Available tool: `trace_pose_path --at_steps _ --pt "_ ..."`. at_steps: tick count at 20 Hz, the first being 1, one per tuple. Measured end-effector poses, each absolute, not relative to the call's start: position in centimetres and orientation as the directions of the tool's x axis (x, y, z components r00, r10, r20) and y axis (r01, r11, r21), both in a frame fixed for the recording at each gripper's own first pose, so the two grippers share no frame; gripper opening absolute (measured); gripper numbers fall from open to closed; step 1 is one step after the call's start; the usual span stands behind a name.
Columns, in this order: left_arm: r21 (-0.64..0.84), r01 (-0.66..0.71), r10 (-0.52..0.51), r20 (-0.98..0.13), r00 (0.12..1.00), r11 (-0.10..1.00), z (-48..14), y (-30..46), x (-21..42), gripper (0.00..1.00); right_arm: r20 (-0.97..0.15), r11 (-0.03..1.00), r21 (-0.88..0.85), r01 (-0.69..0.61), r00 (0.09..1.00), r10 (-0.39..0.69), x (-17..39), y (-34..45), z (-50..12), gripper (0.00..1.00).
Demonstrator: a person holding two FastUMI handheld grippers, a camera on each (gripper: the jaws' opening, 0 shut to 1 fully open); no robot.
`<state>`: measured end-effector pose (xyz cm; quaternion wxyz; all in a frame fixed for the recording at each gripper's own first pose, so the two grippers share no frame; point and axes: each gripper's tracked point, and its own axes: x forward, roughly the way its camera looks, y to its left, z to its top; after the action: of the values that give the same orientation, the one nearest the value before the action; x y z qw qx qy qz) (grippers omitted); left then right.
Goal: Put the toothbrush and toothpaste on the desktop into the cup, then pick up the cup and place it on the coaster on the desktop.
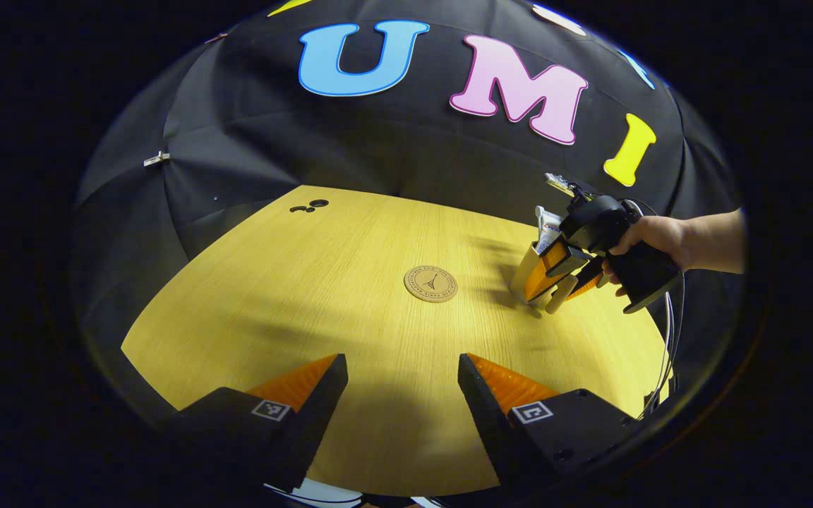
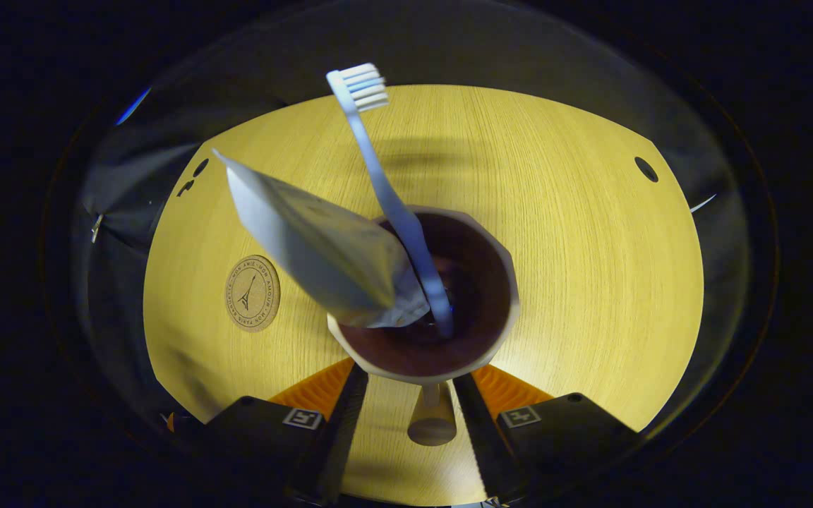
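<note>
In the right gripper view I look down into a cream cup (image 2: 502, 254) with a dark inside. A white toothbrush (image 2: 378, 169) and a toothpaste tube (image 2: 308, 240) stand in it, leaning up and left. The cup's handle (image 2: 432, 416) lies between the fingers of my right gripper (image 2: 417, 384), which is open, with a gap on the handle's left side. The round cork coaster (image 2: 252, 293) lies on the table to the left of the cup. In the left gripper view my left gripper (image 1: 401, 363) hovers open over the near table, the coaster (image 1: 430, 283) ahead of it. Further right, the right gripper (image 1: 551, 279) straddles the cup (image 1: 524, 271).
The wooden table (image 1: 308, 296) has small dark holes (image 1: 311, 206) at its far left corner and another hole (image 2: 646, 169) near its edge. A hand (image 1: 650, 236) holds the right gripper. Black cloth walls close in the table behind and on both sides.
</note>
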<state>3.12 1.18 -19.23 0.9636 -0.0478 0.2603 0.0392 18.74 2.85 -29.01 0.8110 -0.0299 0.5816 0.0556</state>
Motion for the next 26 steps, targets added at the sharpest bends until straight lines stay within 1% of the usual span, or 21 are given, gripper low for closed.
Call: trace_pose_path --at_steps 1,3,4,5,6,8,9,10,11,12,13,14,15,19,23,26 --pt "-0.073 -0.095 0.046 -0.506 0.861 0.993 -19.2 1.0 3.1 0.98 -0.946 0.992 0.010 -0.124 0.319 0.050 18.9 2.9 -29.1 0.68" --pt "-0.078 -0.088 0.036 -0.508 0.861 0.993 -19.3 0.8 3.0 0.98 -0.948 0.993 0.008 -0.122 0.314 0.046 18.9 2.8 -29.1 0.48" --pt "-0.080 -0.085 0.032 -0.510 0.860 0.993 -19.4 0.5 2.9 0.98 -0.949 0.993 0.000 -0.118 0.314 0.037 18.9 2.5 -28.9 0.49" --pt "-0.079 -0.081 0.030 -0.512 0.859 0.994 -19.4 0.3 2.8 0.98 -0.950 0.993 -0.008 -0.115 0.312 0.028 19.0 2.2 -28.7 0.38" --pt "-0.076 -0.079 0.029 -0.513 0.858 0.994 -19.5 0.3 2.9 0.98 -0.950 0.992 -0.013 -0.122 0.311 0.026 19.0 2.0 -28.6 0.34" --pt "-0.072 -0.071 0.025 -0.512 0.859 0.995 -19.3 0.1 3.0 0.98 -0.953 0.989 -0.026 -0.146 0.303 0.020 18.9 1.9 -28.9 0.33" --pt "-0.071 -0.067 0.022 -0.511 0.859 0.995 -19.2 -0.1 3.1 0.98 -0.956 0.987 -0.029 -0.160 0.291 0.020 18.8 2.0 -28.9 0.25" --pt "-0.069 -0.063 0.019 -0.512 0.859 0.996 -19.3 -0.3 3.2 0.98 -0.957 0.985 -0.033 -0.170 0.289 0.018 18.8 2.0 -29.0 0.32" --pt "-0.066 -0.061 0.018 -0.513 0.858 0.996 -19.4 -0.3 3.3 0.98 -0.957 0.985 -0.033 -0.169 0.289 0.017 18.7 2.1 -29.0 0.24" --pt "-0.064 -0.060 0.018 -0.514 0.857 0.996 -19.5 -0.3 3.3 0.98 -0.953 0.985 -0.034 -0.168 0.301 0.018 18.8 2.2 -29.1 0.29" --pt "-0.064 -0.059 0.018 -0.514 0.857 0.996 -19.5 -0.3 3.3 0.98 -0.948 0.985 -0.041 -0.170 0.319 0.016 18.9 2.1 -28.7 0.22" --pt "-0.064 -0.061 0.020 -0.514 0.858 0.996 -19.4 -0.3 3.3 0.98 -0.948 0.984 -0.039 -0.174 0.318 0.019 18.7 2.1 -28.7 0.29" --pt "-0.065 -0.064 0.021 -0.512 0.859 0.996 -19.3 -0.3 3.3 0.98 -0.950 0.984 -0.028 -0.176 0.312 0.029 18.6 2.3 -28.3 0.28" --pt "-0.068 -0.064 0.020 -0.516 0.857 0.996 -19.6 -0.2 3.1 0.98 -0.940 0.978 -0.029 -0.204 0.338 0.043 18.8 3.5 -27.4 0.28" --pt "-0.063 -0.056 0.016 -0.512 0.859 0.996 -19.3 -0.1 3.3 0.98 -0.935 0.959 -0.066 -0.274 0.353 0.036 19.1 5.3 -26.5 0.28" --pt "-0.061 -0.056 0.018 -0.505 0.863 0.997 -19.2 0.1 2.8 0.98 -0.935 0.957 -0.040 -0.287 0.348 0.065 19.2 7.9 -26.0 0.28"
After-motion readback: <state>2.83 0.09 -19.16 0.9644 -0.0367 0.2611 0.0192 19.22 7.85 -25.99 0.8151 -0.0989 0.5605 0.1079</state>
